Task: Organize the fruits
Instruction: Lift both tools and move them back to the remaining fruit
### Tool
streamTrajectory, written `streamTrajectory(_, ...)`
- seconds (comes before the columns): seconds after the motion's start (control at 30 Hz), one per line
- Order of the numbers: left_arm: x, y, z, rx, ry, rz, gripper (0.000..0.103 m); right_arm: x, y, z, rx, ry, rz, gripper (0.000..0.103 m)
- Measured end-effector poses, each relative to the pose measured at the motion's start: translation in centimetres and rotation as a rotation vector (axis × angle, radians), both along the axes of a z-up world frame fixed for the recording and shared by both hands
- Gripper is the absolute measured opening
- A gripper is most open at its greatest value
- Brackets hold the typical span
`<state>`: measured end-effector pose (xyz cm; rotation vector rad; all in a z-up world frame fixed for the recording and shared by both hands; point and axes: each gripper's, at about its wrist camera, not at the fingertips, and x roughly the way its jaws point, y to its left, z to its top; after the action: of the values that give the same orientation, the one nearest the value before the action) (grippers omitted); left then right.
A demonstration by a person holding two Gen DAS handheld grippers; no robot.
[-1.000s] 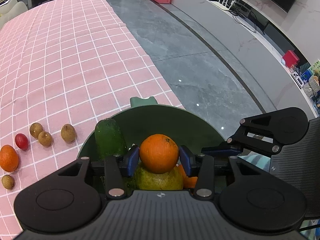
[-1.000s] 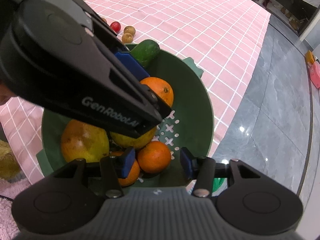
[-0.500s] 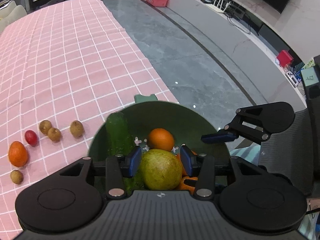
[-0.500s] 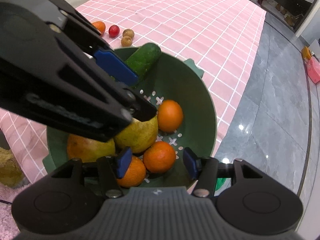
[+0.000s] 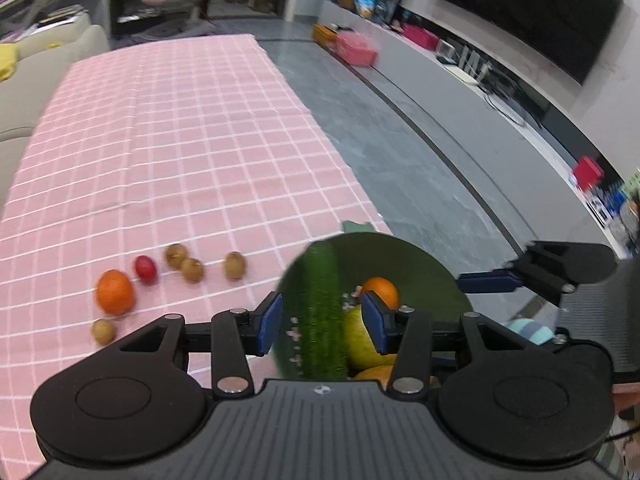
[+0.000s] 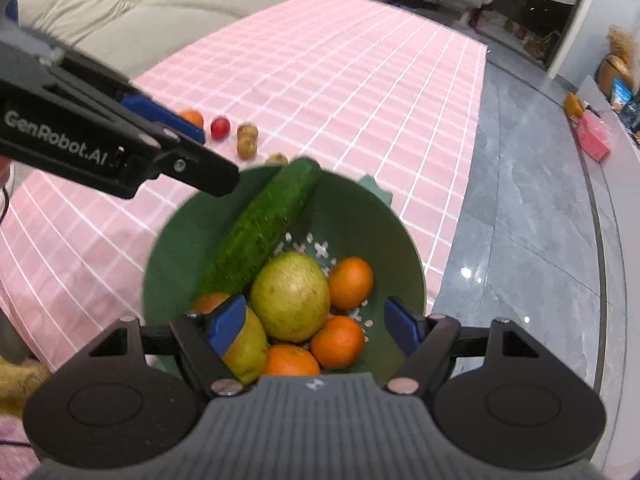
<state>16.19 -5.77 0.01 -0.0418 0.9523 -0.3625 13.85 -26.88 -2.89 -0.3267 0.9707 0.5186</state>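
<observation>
Pink checked cloth covers the worktop [image 5: 180,128]; grey stone floor to the right, sofa at the far left, TV wall beyond.

We note a green colander bowl [image 6: 372,216] at the near right edge of the worktop. Inside it: a cucumber [image 6: 260,232] leaning on the left wall, a large yellow-green fruit [image 6: 290,296] in the middle, several oranges, among them one at far right [image 6: 351,282], and another yellowish fruit partly behind our right fingers.

Left on the cloth, left of the bowl: one orange [image 5: 115,292], a red cherry tomato [image 5: 145,269], four small brown fruits, one of them [image 5: 234,265] nearest the bowl.

Left gripper [image 5: 322,322]: fingers apart, nothing held, poised above the bowl's left rim with the cucumber showing between them. Right gripper [image 6: 316,326]: fingers apart, empty, hovering over the bowl's near side.

Our reading: bowl loading is partly done; both tools are free between picks. The next move likely calls for swinging the left gripper out left to the loose fruit. The small round pieces may roll, so a centred, gentle close seems wise. View blurred; fine detail uncertain.
</observation>
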Motion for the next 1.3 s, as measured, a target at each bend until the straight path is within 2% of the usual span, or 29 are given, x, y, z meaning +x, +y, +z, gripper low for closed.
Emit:
streamTrajectory(0.3, -2.5, 3.6, 0.6, 0.023, -0.059, 0.117, 0.054, -2.5, 2.1, 2.0, 0.133, -0.068, -0.119, 0.080)
streamTrajectory(0.7, -4.6, 8.0, -0.5, 0.021, -0.076, 0.227, 0.054, -4.7, 6.5, 2.8, 0.260, -0.124, -0.156, 0.080)
streamTrajectory(1.07, -4.3, 12.4, -2.0, -0.002, -0.076, 0.310, 0.054, -2.9, 10.6, 1.7, 0.221, -0.124, -0.095, 0.080)
streamTrajectory(1.3, -3.5, 14.6, -2.5, 0.001, -0.119, 0.335, 0.054, -0.5, 13.6, 1.0, 0.190, -0.141, -0.035, 0.080)
